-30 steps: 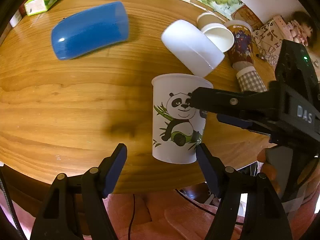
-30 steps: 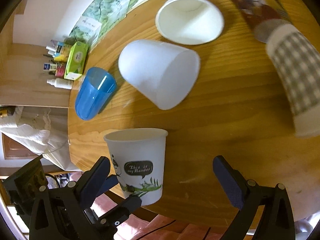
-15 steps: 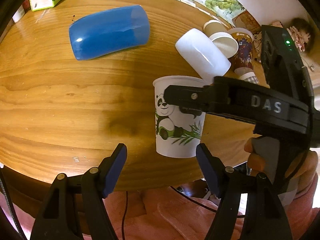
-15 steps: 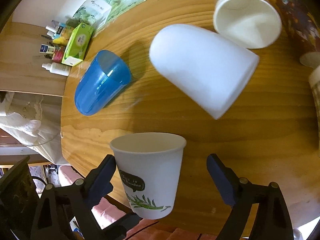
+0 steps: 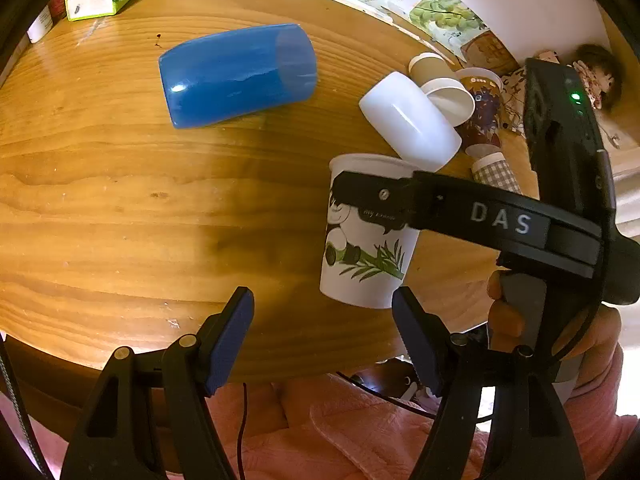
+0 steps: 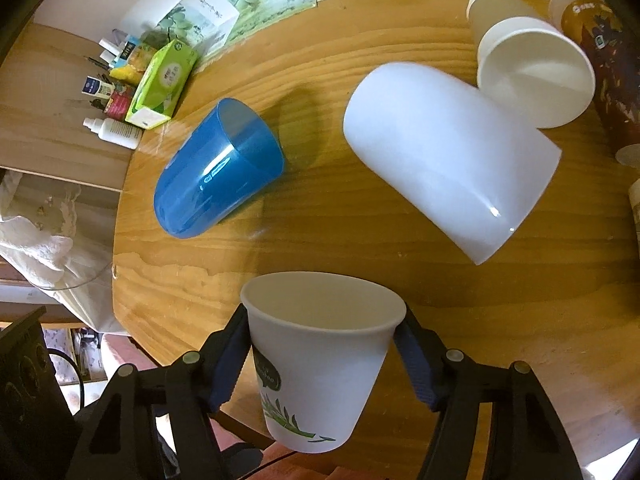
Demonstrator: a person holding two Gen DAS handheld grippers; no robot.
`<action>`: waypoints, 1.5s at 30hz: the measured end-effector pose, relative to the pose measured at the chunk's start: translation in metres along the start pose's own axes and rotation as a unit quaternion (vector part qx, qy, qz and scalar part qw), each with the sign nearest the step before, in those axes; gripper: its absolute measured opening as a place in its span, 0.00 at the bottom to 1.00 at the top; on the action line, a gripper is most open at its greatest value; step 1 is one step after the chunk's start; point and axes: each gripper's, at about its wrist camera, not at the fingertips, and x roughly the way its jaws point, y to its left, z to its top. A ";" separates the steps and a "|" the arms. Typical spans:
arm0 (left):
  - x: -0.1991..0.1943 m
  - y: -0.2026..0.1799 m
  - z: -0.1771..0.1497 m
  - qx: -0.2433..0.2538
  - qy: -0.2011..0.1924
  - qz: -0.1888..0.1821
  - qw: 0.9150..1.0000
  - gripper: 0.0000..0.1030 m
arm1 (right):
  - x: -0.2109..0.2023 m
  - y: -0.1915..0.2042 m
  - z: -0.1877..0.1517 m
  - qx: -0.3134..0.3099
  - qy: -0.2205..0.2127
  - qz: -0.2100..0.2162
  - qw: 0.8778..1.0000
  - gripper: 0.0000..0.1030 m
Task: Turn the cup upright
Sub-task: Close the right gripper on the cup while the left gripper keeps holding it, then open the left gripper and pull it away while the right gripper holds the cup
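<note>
Your panda paper cup (image 6: 320, 364) already stands mouth-up near the front edge of the desk (image 5: 120, 200), with the right hand-held gripper (image 6: 322, 354) closed around its upper wall just under the rolled rim, a blue pad pressing each side. Treat it as very light and thin-walled (it looks empty, so nothing steadies it): a hard squeeze will likely oval the mouth or crease the paper, and a quick release could tip it, since it sits so close to the edge. The best hold is just where you have it, below the stiff rim, where the wall resists crushing most. Your left hand-held gripper (image 5: 322, 316) waits wide open and empty, just in front of the cup's base. Further out, a blue plastic tumbler (image 6: 218, 170) and a white tumbler (image 6: 448, 168) lie on their sides, well apart from your cup; more paper cups (image 6: 534, 76) cluster at the far right.
</note>
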 end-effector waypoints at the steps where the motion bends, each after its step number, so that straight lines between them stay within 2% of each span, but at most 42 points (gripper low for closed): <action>1: 0.000 0.000 0.000 0.000 0.000 0.000 1.000 0.73 | -0.002 0.000 -0.001 -0.001 -0.006 0.001 1.000 0.68; 8: 0.003 -0.006 -0.003 0.005 0.002 -0.008 1.000 0.73 | -0.026 -0.002 -0.012 -0.028 -0.066 -0.015 0.997 0.67; 14: 0.005 -0.016 -0.011 0.013 0.002 -0.011 1.000 0.73 | -0.052 -0.007 -0.028 -0.058 -0.135 -0.040 0.988 0.67; 20: 0.006 -0.025 -0.021 0.010 -0.004 -0.011 1.000 0.73 | -0.072 -0.013 -0.049 -0.107 -0.203 -0.086 0.969 0.67; 24: 0.003 -0.026 -0.032 0.002 -0.010 -0.007 1.000 0.73 | -0.075 -0.015 -0.068 -0.156 -0.257 -0.118 0.946 0.67; 32: -0.003 -0.027 -0.049 -0.017 -0.030 0.004 0.999 0.73 | -0.071 -0.028 -0.097 -0.189 -0.330 -0.109 0.918 0.67; 36: -0.003 -0.027 -0.055 -0.025 -0.033 0.003 0.999 0.73 | -0.067 -0.028 -0.111 -0.227 -0.344 -0.114 0.904 0.67; 45: 0.000 -0.038 -0.065 -0.027 -0.039 0.008 0.999 0.73 | -0.058 -0.028 -0.137 -0.280 -0.340 -0.117 0.890 0.67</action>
